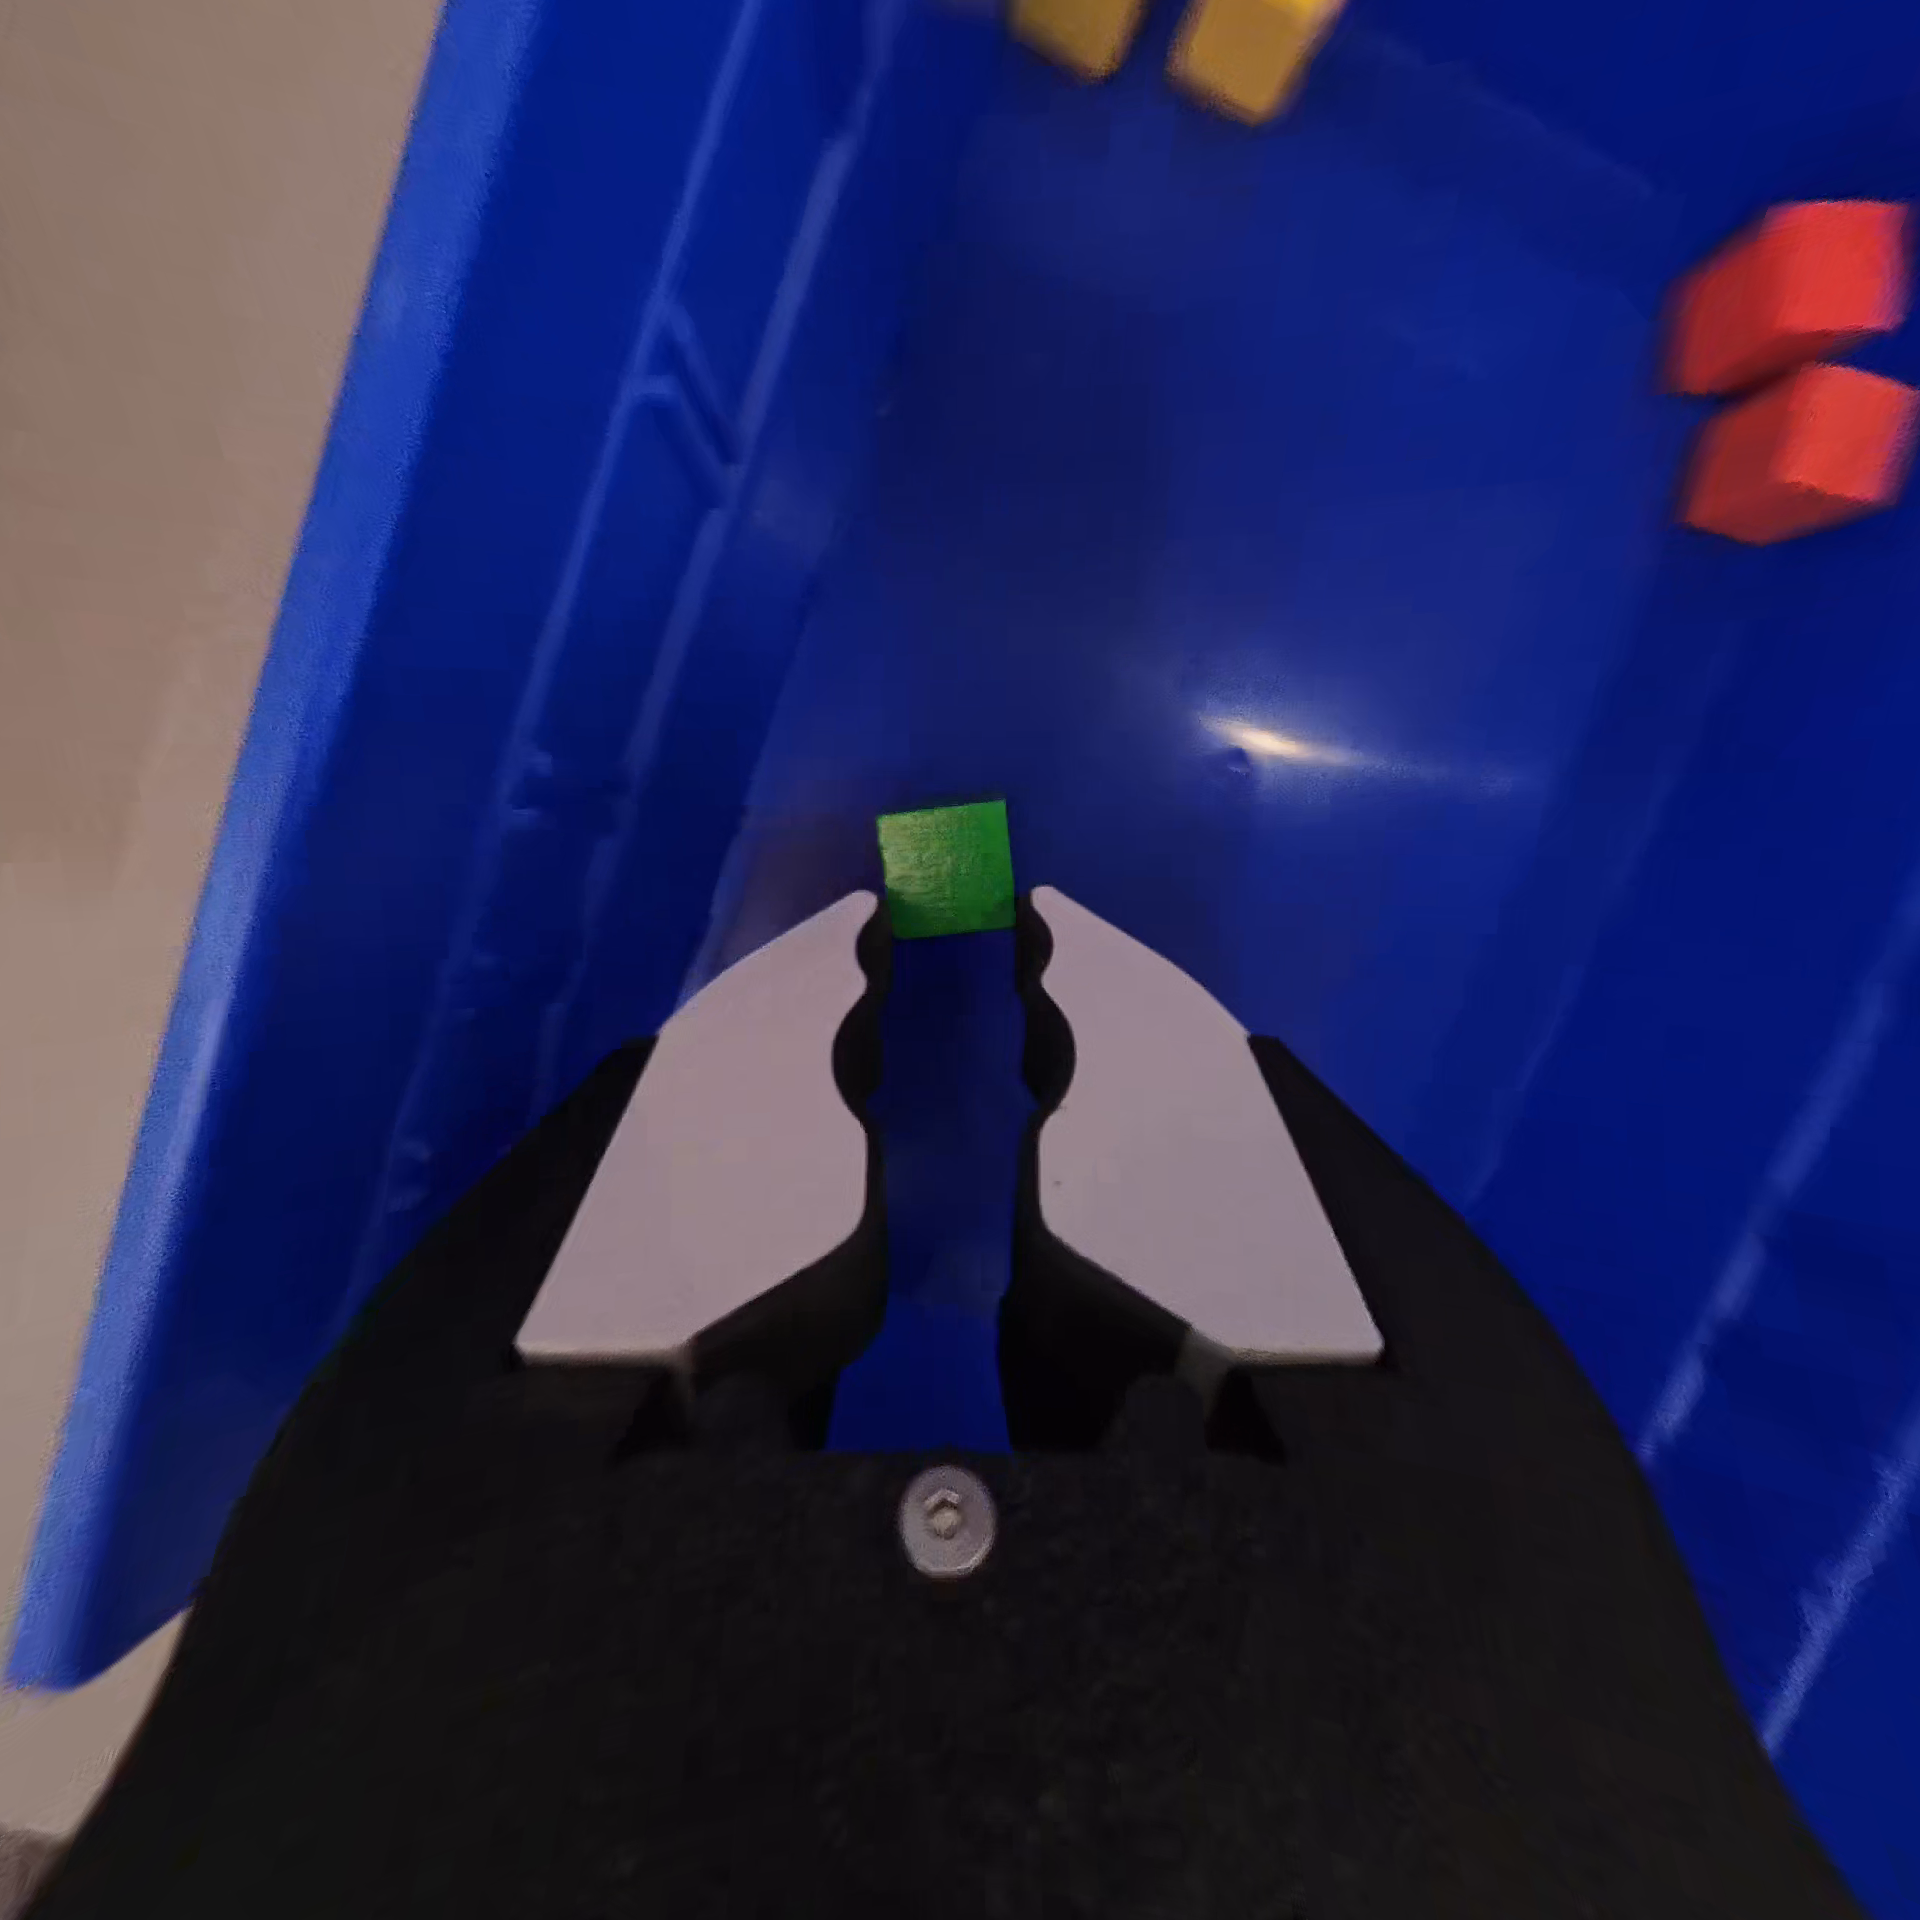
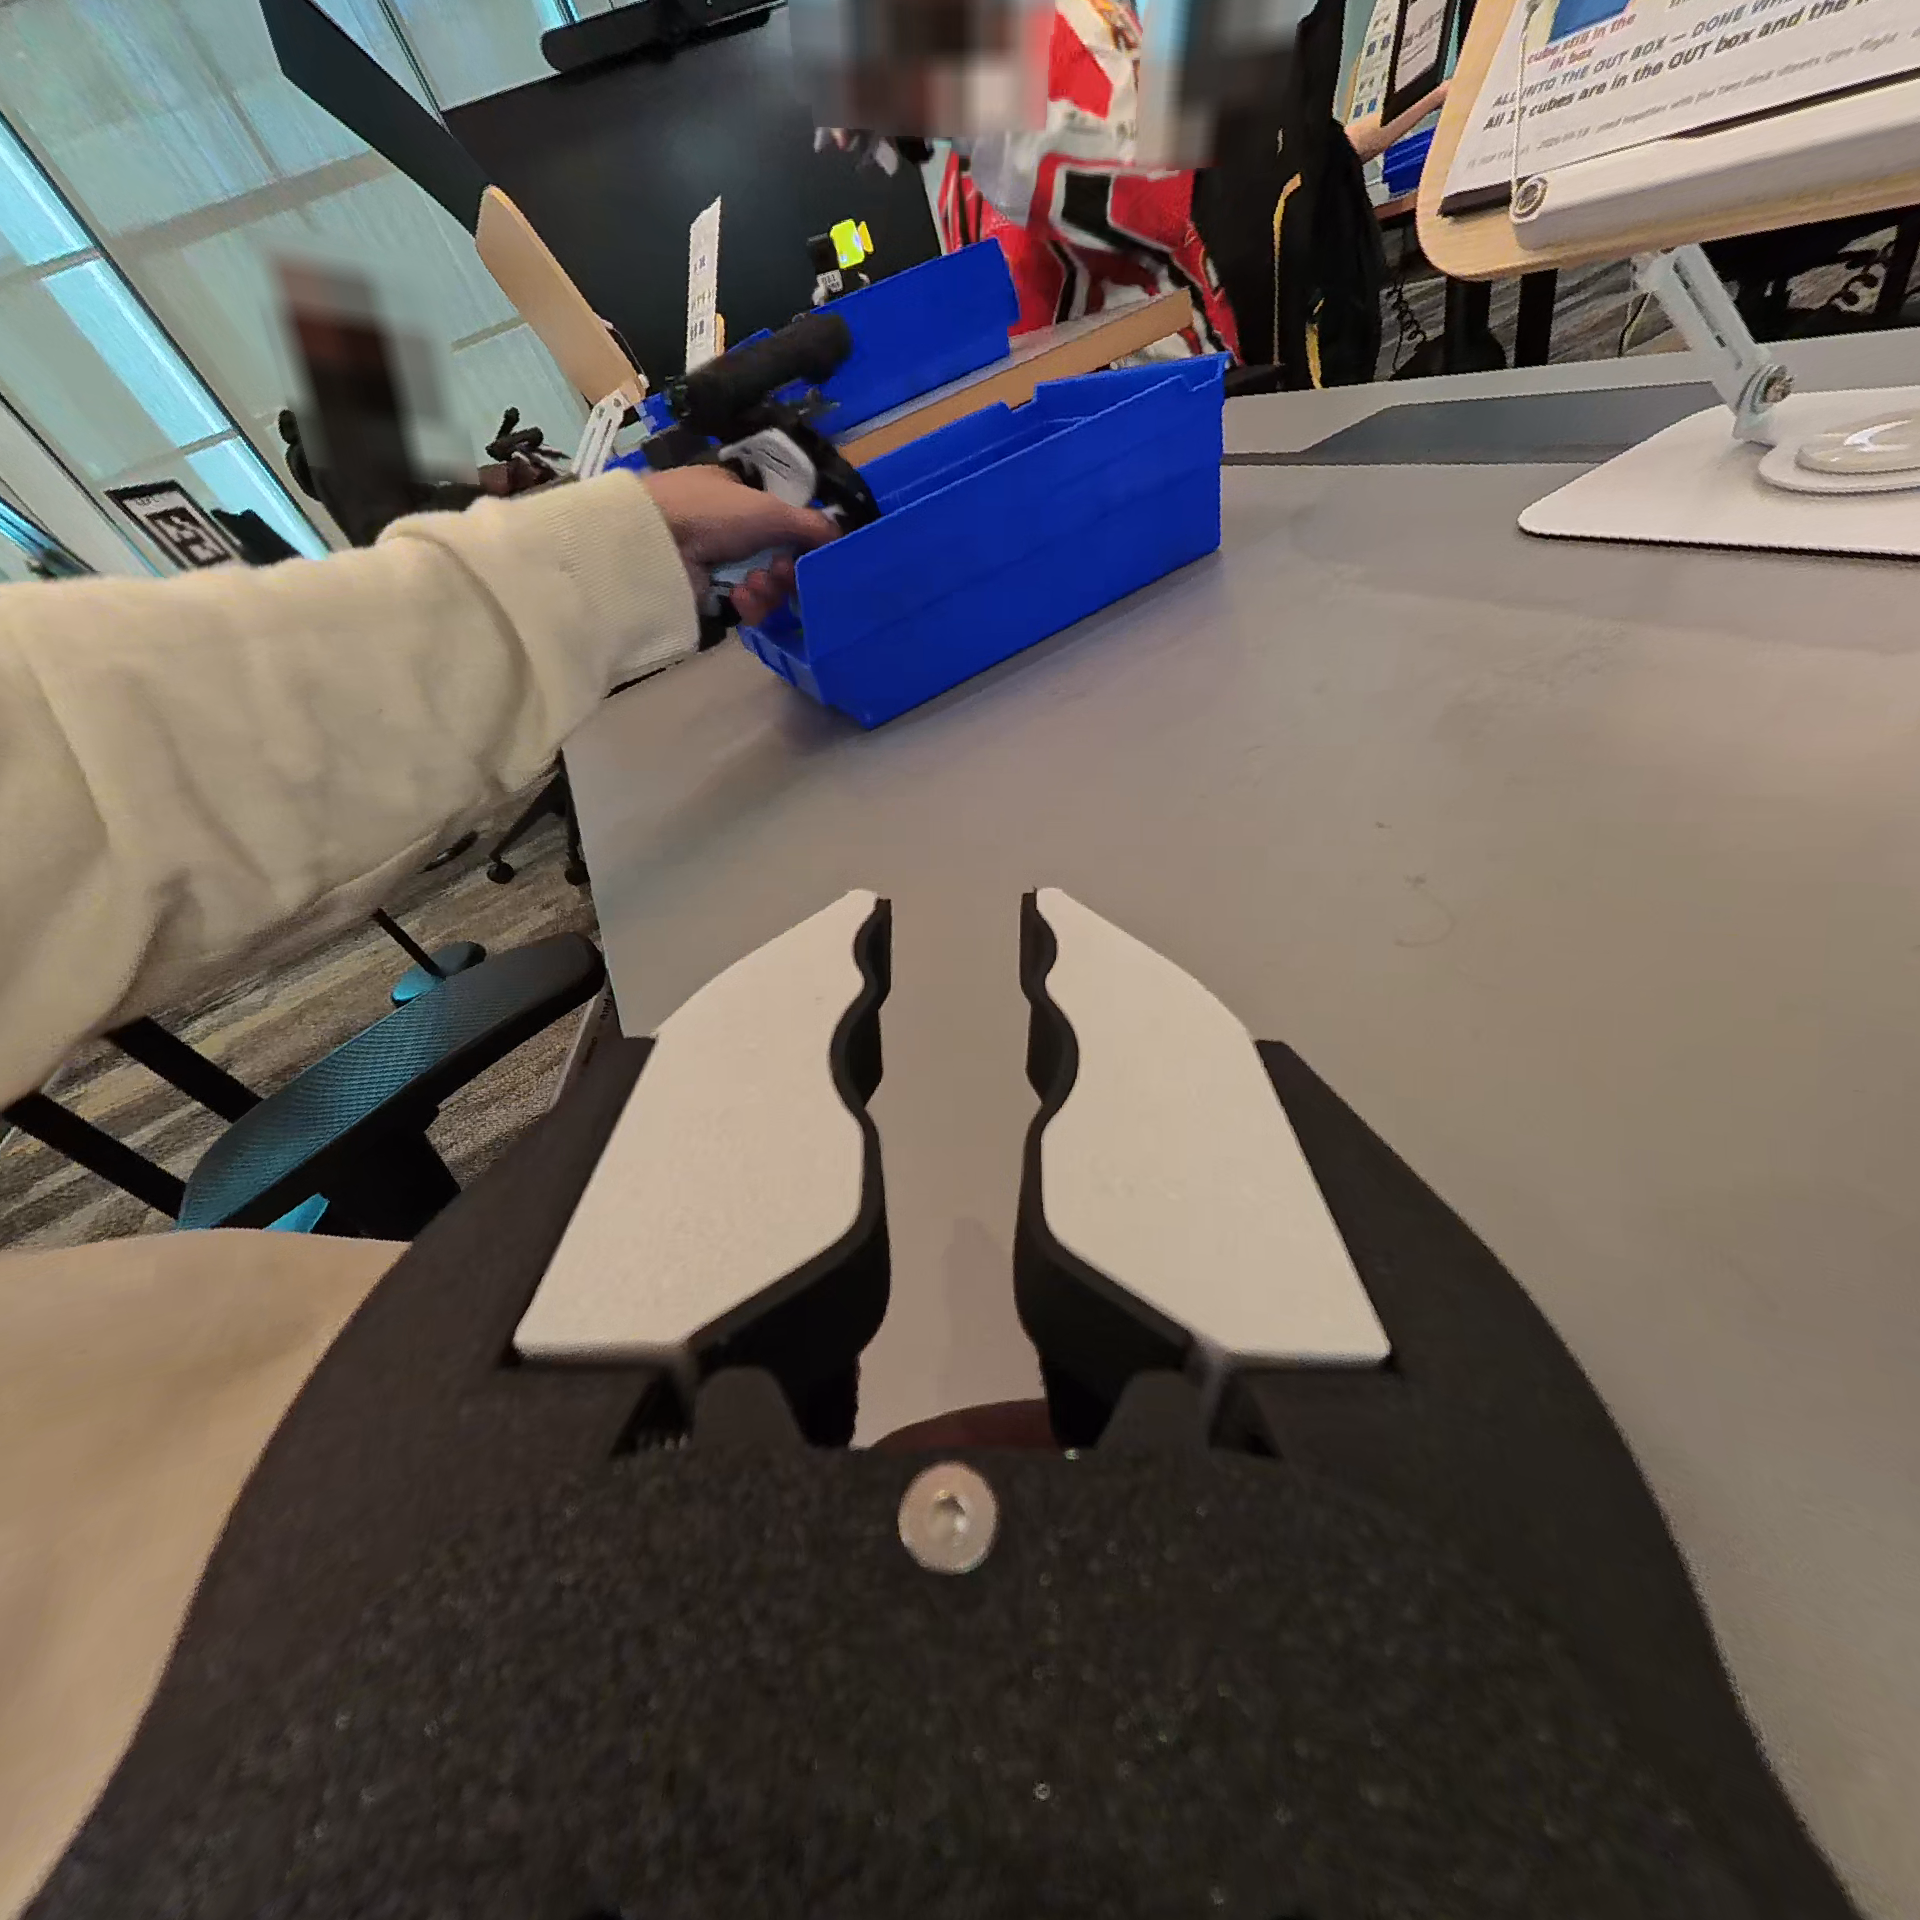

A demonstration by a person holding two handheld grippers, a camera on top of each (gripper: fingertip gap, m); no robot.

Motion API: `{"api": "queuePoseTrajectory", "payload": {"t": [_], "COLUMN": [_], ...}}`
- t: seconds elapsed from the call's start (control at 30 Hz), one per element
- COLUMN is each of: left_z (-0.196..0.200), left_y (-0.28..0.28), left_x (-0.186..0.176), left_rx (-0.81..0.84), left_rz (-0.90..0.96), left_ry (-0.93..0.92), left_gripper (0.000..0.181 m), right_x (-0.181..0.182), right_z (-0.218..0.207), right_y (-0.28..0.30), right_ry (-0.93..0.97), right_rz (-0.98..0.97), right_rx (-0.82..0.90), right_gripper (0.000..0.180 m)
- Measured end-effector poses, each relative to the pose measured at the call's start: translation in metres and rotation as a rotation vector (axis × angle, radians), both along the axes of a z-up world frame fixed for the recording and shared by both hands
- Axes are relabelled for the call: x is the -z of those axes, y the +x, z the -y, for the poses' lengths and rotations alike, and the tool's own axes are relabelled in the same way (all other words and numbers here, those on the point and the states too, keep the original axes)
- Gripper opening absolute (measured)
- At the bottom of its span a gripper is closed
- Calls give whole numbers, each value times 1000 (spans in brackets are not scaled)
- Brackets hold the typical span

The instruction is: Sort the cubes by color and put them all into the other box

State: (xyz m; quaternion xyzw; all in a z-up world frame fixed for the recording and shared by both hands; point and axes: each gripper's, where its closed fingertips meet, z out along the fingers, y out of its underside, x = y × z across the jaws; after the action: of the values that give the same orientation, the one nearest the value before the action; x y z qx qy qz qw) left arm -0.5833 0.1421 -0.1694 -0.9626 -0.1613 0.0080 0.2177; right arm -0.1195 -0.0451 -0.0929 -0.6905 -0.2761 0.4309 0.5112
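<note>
Left gripper [image 1: 948, 914]: jaws narrowed onto the green cube [image 1: 944, 868], pinched only at the fingertips; it hangs over the floor of the blue box [image 1: 1299, 582]. Risk, judged: so shallow a hold may let the cube twist free and drop off-group; red cubes [image 1: 1808, 384] lie at 2 o'clock, yellow cubes [image 1: 1174, 42] at 12. Right gripper [image 2: 956, 914]: parted, empty, above the table [image 2: 1455, 779].
</note>
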Motion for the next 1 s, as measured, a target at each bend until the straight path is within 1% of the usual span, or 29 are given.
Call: {"api": "queuePoseTrajectory", "payload": {"t": [0.1,0.17,0.3,0.37,0.43,0.57,0.67,0.73,0.8,0.9,1.0], "left_z": [3,9,33,49,64,89,101,105,109,111,115], "left_y": [17,43,101,132,154,181,188,194,210,250,305], "left_x": [-36,-67,-122,-139,-142,-118,-106,-106,-109,-116,-125], "left_rx": [179,324,573,701,781,864,908,943,1009,1162,1375], "left_rz": [-33,-12,33,46,31,90,116,126,199,283,308], "left_ry": [166,331,612,721,775,771,780,809,846,902,983], "left_gripper": [22,22,22,22,22,22,22,22,22,22,22], "right_x": [1,4,4,1,-4,-9,-11,-14,-19,-33,-51], "right_z": [-3,-8,-14,-15,-16,-19,-20,-22,-26,-34,-40], "right_y": [3,5,10,12,15,18,20,22,23,11,-16], "right_ry": [7,5,-34,-54,-52,-46,-63,-80,-105,-191,-355], "right_rz": [1,6,-48,-72,-83,-76,-107,-147,-198,-304,-421], "right_rx": [14,30,42,45,54,71,73,81,83,8,-153], "right_gripper": [23,23,22,22,22,23,24,25,26,28,34]}}
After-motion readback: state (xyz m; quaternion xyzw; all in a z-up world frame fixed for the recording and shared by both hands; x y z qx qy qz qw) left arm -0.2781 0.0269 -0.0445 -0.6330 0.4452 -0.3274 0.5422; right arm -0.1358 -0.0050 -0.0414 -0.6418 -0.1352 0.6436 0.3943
